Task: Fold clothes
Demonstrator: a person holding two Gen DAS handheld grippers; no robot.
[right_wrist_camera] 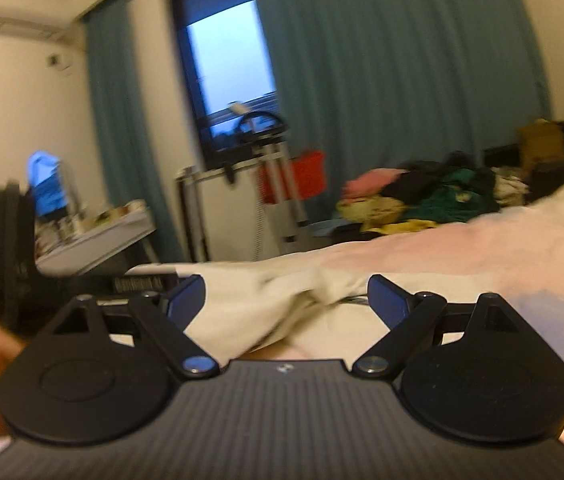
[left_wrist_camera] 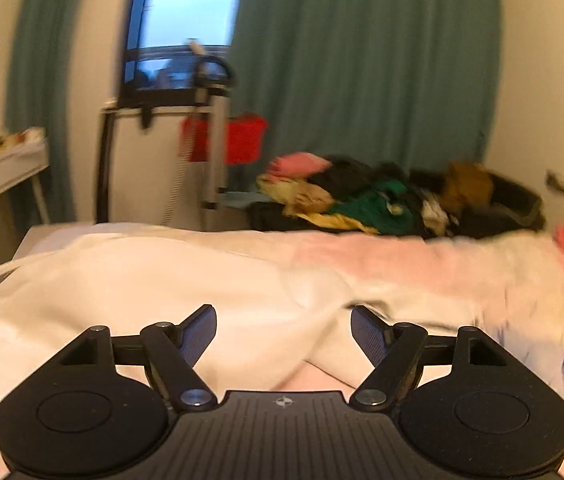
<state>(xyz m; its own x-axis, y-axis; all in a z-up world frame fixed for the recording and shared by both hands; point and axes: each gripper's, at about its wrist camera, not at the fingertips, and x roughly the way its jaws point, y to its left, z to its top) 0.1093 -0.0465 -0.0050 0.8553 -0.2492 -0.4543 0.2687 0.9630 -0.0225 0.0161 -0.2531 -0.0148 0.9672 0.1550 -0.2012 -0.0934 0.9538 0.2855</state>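
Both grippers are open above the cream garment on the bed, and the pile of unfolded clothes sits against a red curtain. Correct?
Not quite: the curtain is teal green, as the left wrist view shows. The left gripper and right gripper are open over the cream garment, with the clothes pile behind.

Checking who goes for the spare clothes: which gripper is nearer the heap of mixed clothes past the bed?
Hard to call. Left gripper and right gripper both hang open over the white garment, the clothes heap far beyond both.
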